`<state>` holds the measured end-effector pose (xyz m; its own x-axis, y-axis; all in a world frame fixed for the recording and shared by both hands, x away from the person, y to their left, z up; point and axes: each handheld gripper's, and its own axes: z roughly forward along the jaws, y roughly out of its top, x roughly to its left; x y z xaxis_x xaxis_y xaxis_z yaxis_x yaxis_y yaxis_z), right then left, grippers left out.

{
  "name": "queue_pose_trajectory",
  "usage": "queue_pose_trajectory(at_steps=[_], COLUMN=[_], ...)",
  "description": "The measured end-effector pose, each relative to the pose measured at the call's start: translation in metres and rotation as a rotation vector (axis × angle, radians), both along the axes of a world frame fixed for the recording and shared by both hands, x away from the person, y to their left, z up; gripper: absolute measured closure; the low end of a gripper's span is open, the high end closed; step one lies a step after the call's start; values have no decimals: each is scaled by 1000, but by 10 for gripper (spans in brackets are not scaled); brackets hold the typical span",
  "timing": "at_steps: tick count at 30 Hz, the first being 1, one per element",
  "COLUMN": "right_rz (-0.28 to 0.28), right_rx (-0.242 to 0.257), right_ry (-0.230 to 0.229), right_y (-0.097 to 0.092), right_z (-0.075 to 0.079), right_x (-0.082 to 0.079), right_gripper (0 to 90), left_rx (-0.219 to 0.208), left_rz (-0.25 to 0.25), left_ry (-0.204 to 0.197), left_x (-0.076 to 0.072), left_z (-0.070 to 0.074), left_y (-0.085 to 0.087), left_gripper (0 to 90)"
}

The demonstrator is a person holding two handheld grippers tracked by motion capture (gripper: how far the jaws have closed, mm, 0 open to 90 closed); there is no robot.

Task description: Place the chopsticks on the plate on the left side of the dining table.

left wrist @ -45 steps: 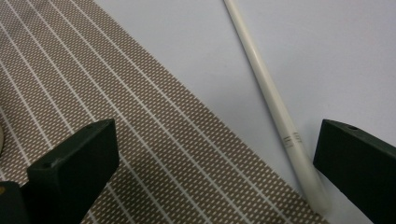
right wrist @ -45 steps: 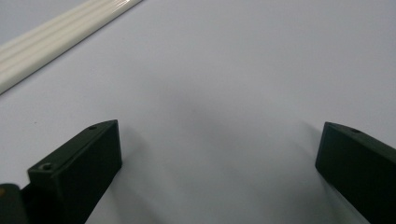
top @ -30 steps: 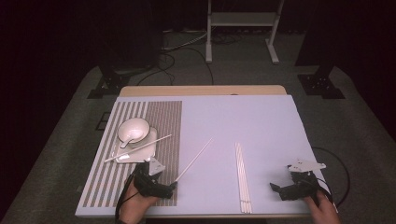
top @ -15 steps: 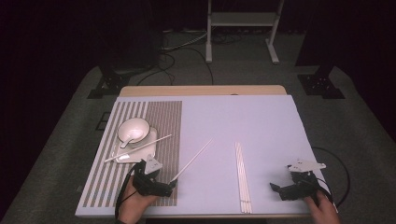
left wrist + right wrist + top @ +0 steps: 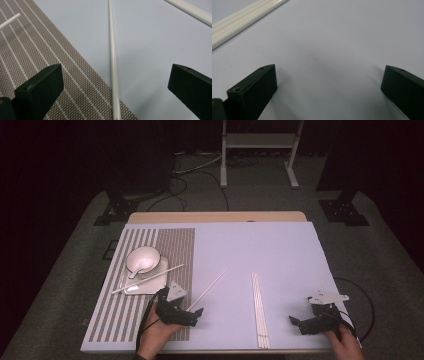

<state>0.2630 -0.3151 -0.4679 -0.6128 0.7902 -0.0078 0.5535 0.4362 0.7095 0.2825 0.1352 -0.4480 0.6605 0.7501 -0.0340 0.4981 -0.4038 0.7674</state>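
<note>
A single white chopstick (image 5: 113,57) lies diagonally on the pale table surface (image 5: 260,250), its near end resting on the striped brown placemat (image 5: 145,270). The left gripper (image 5: 195,312) straddles that end, jaws wide apart and not touching it. The right gripper (image 5: 296,322), jaws equally wide and empty, rests well apart, beyond a bundle of chopsticks (image 5: 259,307). Another chopstick (image 5: 147,279) lies across the white dish (image 5: 145,279) by the bowl (image 5: 142,258).

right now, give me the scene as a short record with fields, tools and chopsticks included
left tool: open, jaws either side of the loose chopstick, not touching it
right tool: open, over bare table
chopstick bundle: lying between the two tools
placemat: striped, at left
bowl: on a plate, with another chopstick leaning across
</note>
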Motion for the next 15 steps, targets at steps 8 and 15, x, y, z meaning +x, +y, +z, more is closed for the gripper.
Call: queue_pose_trajectory(at_steps=[8, 15], right_rz=[-1, 0], right_rx=[1, 0], right_ry=[1, 1], right_y=[0, 0], right_z=[0, 0], right_x=[0, 0], right_gripper=[0, 0], left_rx=[-11, -2], left_rz=[-11, -19], left_ry=[-1, -11], left_x=[9, 16], left_z=[-2, -6], left_y=[-12, -20], left_gripper=[0, 0])
